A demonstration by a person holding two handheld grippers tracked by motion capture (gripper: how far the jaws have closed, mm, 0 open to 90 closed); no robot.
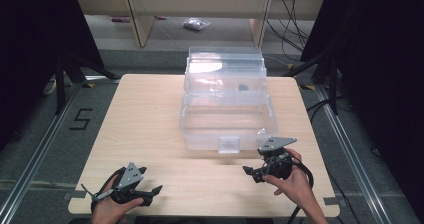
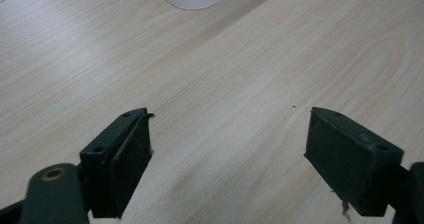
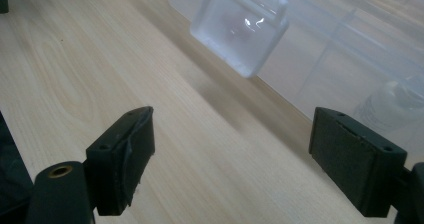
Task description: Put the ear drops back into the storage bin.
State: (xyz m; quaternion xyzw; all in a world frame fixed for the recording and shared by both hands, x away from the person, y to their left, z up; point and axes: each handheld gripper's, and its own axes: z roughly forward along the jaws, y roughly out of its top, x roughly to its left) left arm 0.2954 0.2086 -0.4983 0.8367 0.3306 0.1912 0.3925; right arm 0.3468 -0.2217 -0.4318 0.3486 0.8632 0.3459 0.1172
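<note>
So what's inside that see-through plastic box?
The clear box stands open on the table. A small dark thing lies in its upper tray. The right gripper view shows a pale, blurry shape through the wall; what it is cannot be told.

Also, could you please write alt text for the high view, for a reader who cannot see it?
A clear plastic box with its lid open stands at the far middle of a light wooden table. At the near edge, a person holds the left hand-held gripper and the right hand-held gripper, both open, holding nothing, apart from the box.
</note>
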